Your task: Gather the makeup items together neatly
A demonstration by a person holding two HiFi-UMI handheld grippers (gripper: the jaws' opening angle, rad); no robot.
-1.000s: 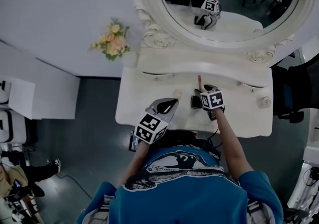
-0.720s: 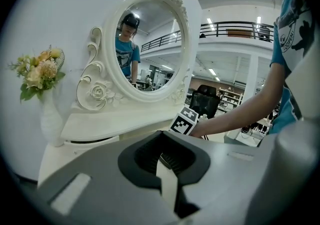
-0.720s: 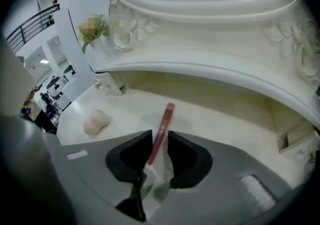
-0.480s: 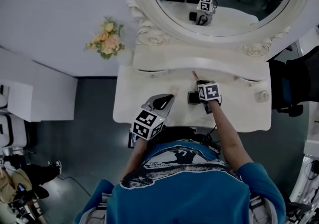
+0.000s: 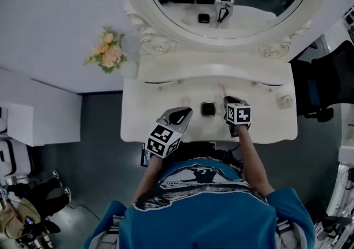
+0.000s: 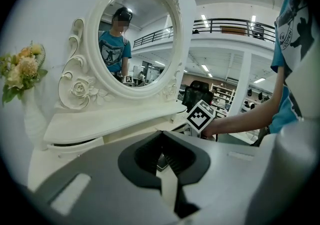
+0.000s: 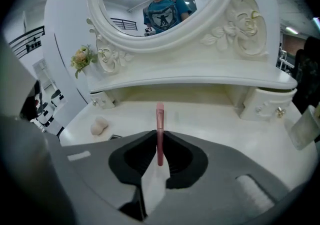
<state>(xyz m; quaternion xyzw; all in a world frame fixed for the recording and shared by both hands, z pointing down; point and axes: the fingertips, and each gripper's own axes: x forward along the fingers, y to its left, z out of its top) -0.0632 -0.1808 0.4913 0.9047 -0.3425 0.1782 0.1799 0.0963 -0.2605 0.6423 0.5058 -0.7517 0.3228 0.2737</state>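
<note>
Grips pink brush [image 7: 160,116] in right gripper [image 7: 159,141], tip poking forward past jaws. Holds left gripper [image 6: 162,136] closed, empty, near black compact [image 5: 207,109] and beige sponge [image 5: 186,100].

Right gripper [image 7: 159,139] clamps a pink brush [image 7: 160,114]; beige sponge [image 7: 98,126] lies on the vanity [image 7: 215,124].

No legible text, numbers, brand names or signs in any view. The only printed marks are black-and-white square marker patterns on the cube of the left gripper [image 5: 186,113] and on the cube of the right gripper [image 5: 228,100]; they're code patterns, not characters. The person's blue T-shirt [image 5: 206,213] has a graphic with a thin line of lettering near the collar, too small and blurred to read.
</note>
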